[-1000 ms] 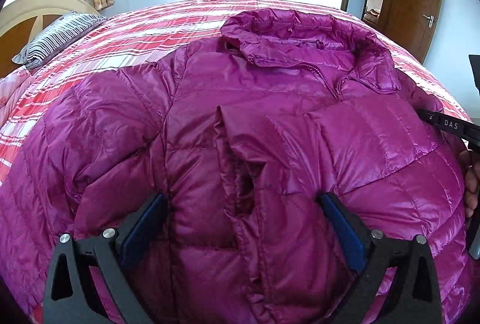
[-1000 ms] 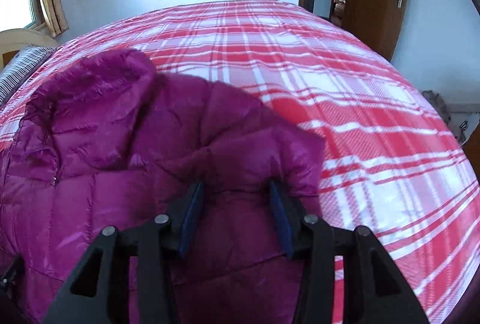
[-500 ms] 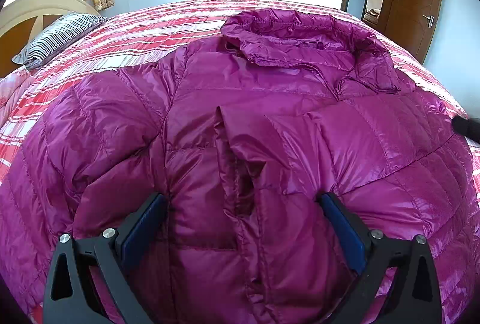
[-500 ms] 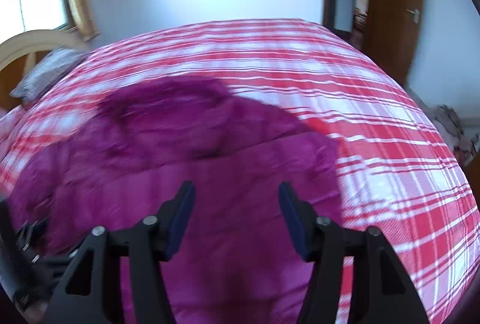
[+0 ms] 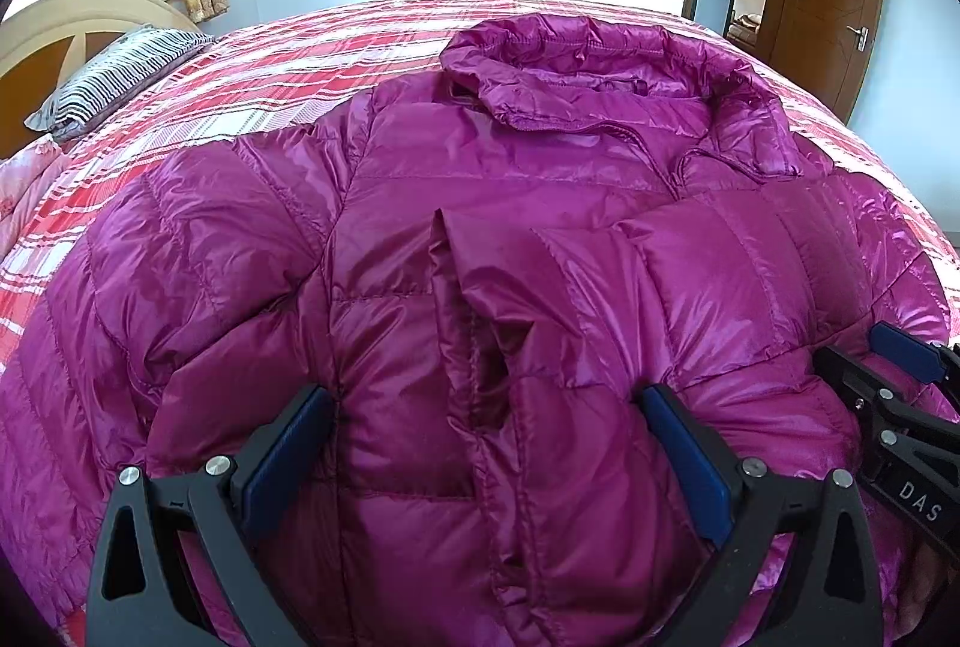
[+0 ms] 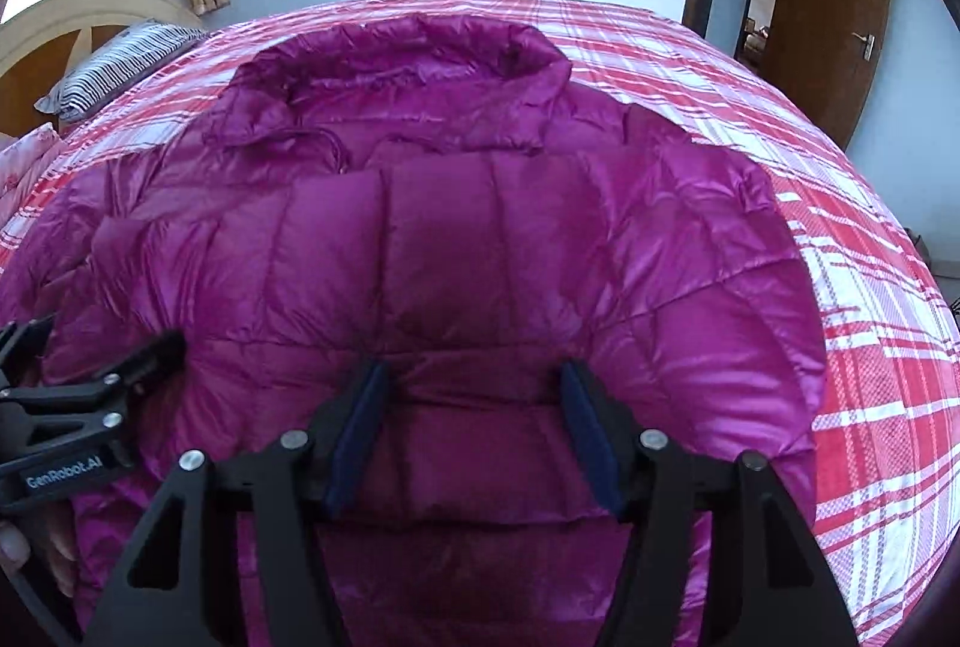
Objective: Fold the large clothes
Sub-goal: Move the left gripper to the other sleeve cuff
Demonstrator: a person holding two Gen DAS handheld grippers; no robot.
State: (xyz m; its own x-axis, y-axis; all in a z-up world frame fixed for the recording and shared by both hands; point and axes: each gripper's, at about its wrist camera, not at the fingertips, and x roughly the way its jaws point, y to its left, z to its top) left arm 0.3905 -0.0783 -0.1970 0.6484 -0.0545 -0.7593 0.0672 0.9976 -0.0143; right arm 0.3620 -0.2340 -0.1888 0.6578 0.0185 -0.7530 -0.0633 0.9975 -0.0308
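On the plaid bed [image 5: 288,77], magenta jacket [image 5: 480,239] unchanged, left tongs [image 5: 480,455] and right tongs [image 6: 474,431] gaping, right now nearer left.

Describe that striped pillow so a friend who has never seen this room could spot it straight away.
Start at the big bed with the red and white plaid cover, where a purple puffer jacket lies spread out. Look to the far left corner, by the curved cream headboard under the window. The pillow lies there, the only thing with thin black and white stripes.
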